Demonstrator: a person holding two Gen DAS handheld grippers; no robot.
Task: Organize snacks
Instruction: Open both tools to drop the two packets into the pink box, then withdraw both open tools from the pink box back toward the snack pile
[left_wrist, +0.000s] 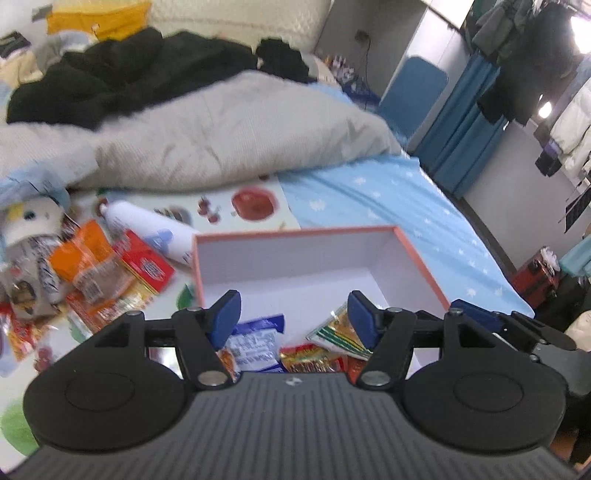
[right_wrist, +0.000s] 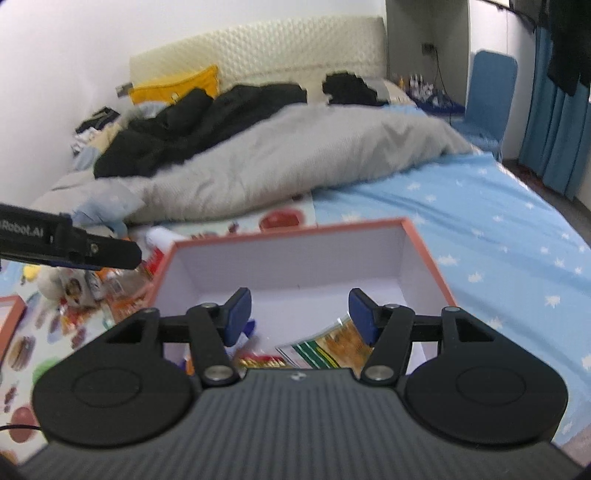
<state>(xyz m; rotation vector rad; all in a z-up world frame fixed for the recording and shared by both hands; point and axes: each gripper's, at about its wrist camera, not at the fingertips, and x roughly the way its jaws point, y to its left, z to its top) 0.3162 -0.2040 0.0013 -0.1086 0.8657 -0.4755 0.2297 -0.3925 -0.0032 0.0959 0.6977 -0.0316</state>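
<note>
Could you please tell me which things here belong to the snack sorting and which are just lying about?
Job:
box
packets inside it
loose snack packets
left gripper
right gripper

Lying about:
grey duvet
black clothes
blue chair

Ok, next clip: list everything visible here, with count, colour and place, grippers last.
box: one, pink rim, white inside, on the bed, open
snack packets in box: at least three, blue-white, red-gold, green-orange, near end
loose snack packets: a pile, mostly orange and red, left of the box
white bottle: one, lying behind the pile
duvet: one, grey, bunched mid-bed
black clothing: heaped behind the duvet
bedsheet: light blue, starred
chair: one, blue, beside the bed
left gripper: black, blue pads, open over box
right gripper: same, open over box
</note>
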